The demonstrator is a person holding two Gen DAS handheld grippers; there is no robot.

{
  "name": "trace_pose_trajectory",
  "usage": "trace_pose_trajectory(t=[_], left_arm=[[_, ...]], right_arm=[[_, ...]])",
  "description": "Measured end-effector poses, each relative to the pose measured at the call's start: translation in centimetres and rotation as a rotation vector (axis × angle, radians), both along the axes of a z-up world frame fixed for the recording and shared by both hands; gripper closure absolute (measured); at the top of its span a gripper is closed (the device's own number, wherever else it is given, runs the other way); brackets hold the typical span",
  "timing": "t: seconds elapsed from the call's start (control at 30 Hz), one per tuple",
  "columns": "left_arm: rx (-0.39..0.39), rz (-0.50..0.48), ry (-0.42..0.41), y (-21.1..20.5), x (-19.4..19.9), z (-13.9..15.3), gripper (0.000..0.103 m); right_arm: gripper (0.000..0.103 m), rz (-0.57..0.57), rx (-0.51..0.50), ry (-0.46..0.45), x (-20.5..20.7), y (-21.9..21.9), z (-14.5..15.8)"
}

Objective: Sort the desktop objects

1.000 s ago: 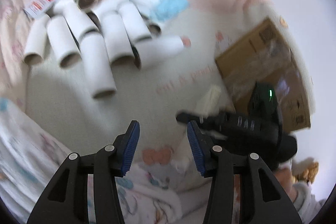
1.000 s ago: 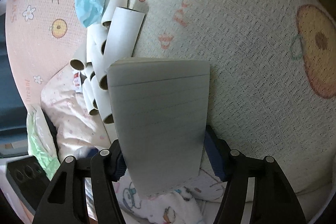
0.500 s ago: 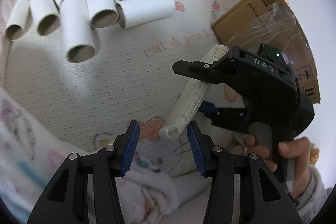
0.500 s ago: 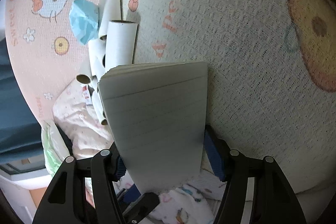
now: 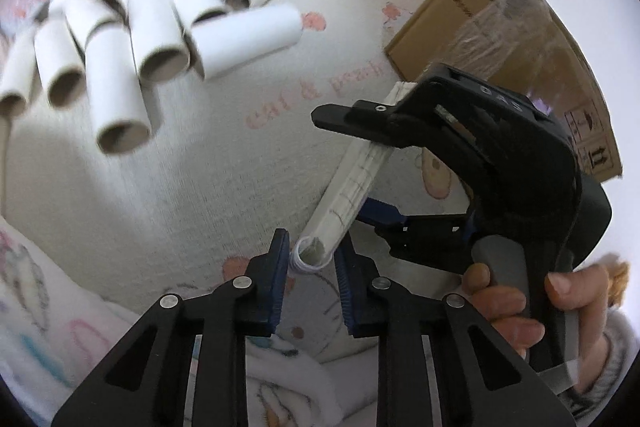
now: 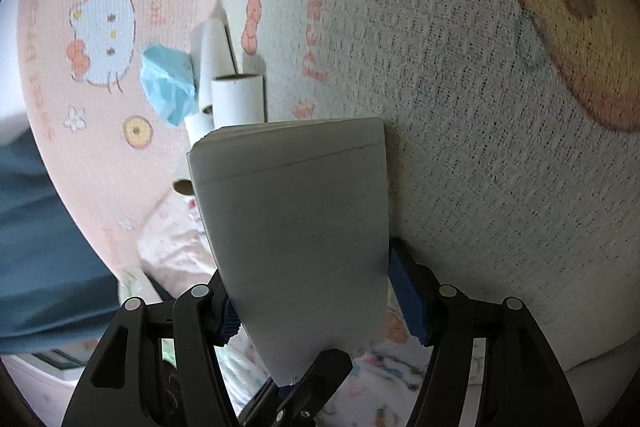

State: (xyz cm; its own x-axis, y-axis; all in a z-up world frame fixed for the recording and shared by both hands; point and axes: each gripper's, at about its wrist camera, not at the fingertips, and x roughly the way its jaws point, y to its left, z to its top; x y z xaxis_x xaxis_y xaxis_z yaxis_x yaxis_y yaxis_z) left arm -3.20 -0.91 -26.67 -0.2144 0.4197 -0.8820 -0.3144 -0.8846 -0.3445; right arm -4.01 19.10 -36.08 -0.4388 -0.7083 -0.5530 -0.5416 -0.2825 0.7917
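Over patterned blanket (image 5: 168, 187): right gripper (image 6: 316, 291) jaws clamp lined notepad (image 6: 296, 211); left gripper (image 5: 310, 267) jaws closing around notepad's lower corner, contact unclear; cardboard tubes (image 5: 120, 39) beyond.

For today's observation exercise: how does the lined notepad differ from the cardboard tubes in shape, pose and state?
The lined notepad is flat and rectangular; the cardboard tubes are hollow cylinders. The notepad is lifted off the blanket in the right claw, with the left claw closing around its lower corner; the tubes lie loose in a pile on the blanket. Both look white and papery.
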Motion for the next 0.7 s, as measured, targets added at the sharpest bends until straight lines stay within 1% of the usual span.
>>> trace_pose_trajectory(t=[0.1,0.17,0.2,0.3,0.43,0.5,0.57,0.6,0.7], left_arm=[[-0.014,-0.022,0.053,0.3,0.2,1.0,0.080],[-0.033,-0.063,0.089,0.7,0.5,2.0,0.081],[-0.054,-0.091,0.120,1.0,0.7,2.6,0.083],[-0.096,-0.146,0.208,1.8,1.4,4.5,0.086],[-0.093,-0.162,0.306,0.8,2.3,7.2,0.087],[-0.089,-0.159,0.329,0.4,1.9,8.4,0.087],[-0.083,-0.166,0.332,0.3,1.7,9.2,0.087],[-0.067,-0.177,0.330,0.0,1.7,9.7,0.087],[-0.032,-0.201,0.340,-0.6,1.9,10.9,0.087]], right_arm=[[0.040,-0.032,-0.024,0.022,0.2,0.2,0.2],[0.040,-0.071,-0.066,0.027,0.6,0.4,0.1],[0.040,-0.078,-0.081,0.028,0.7,0.5,0.1],[0.040,-0.101,-0.104,0.059,0.6,0.2,1.3],[0.039,-0.085,-0.132,0.125,0.0,-1.1,3.7],[0.037,-0.076,-0.171,0.136,-0.2,-1.6,4.3],[0.035,-0.070,-0.216,0.148,-0.5,-2.2,4.9],[0.034,-0.064,-0.231,0.158,-0.6,-2.3,5.1],[0.030,-0.042,-0.245,0.191,-0.9,-2.2,5.8]])
